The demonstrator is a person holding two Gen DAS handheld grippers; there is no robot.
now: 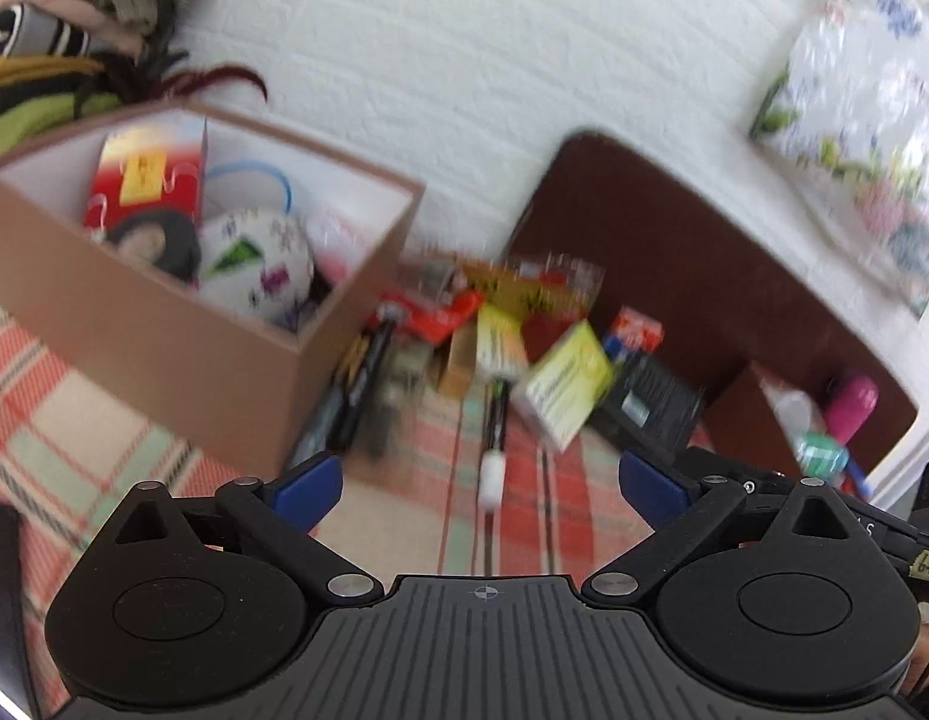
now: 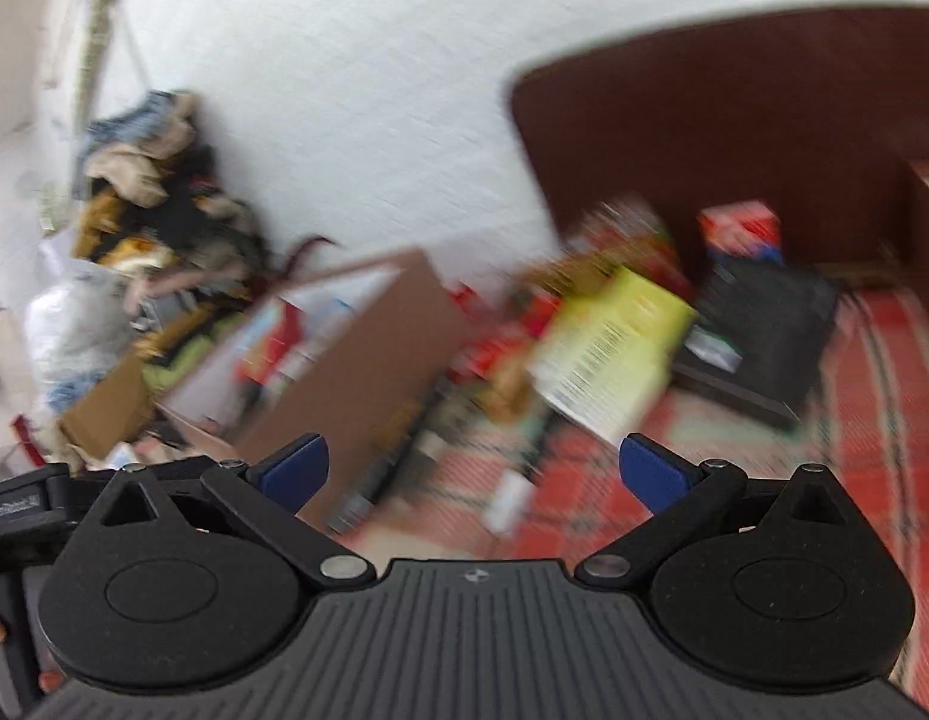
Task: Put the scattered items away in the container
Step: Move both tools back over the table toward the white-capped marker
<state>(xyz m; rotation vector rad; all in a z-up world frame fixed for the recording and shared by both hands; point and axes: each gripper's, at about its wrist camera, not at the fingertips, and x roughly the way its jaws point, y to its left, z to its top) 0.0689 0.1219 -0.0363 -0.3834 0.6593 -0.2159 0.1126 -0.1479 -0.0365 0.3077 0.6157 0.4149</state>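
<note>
Left wrist view. The left gripper (image 1: 481, 489) fills the near field at 6 o'clock, its blue-padded fingers (image 1: 308, 489) spread wide apart with nothing between them: the claw is released. It hovers over a red, green and cream checked cloth (image 1: 92, 414). Just beyond the gap, at 12 o'clock from the fingertips, a thin pen-like stick with a white cap (image 1: 493, 444) lies on the cloth, pointing away from the camera. Farther along the same line sits the heap of scattered items: a yellow-green carton (image 1: 569, 387) tilted on one edge, small orange and yellow packets (image 1: 494, 336), dark markers (image 1: 362, 384) at 11 o'clock leaning against the container, and a black flat box (image 1: 656, 399) at 1 o'clock. The brown cardboard box (image 1: 182, 384), open at the top, stands at 10 o'clock, touching the heap; it already holds a red carton (image 1: 149, 180), a white patterned ball-like object (image 1: 257, 261) and a dark plush thing (image 1: 155, 240). A dark brown board (image 1: 674, 228) and a white brick-patterned wall (image 1: 404, 60) close the far field.

Right wrist view (strongly blurred). The right gripper (image 2: 473, 471) at 6 o'clock is likewise released, fingers wide and empty. The carton (image 2: 614, 342) lies at 1 o'clock, the box (image 2: 356, 372) at 11 o'clock, and a pile of clothes (image 2: 146, 198) at 10 o'clock against the wall.
</note>
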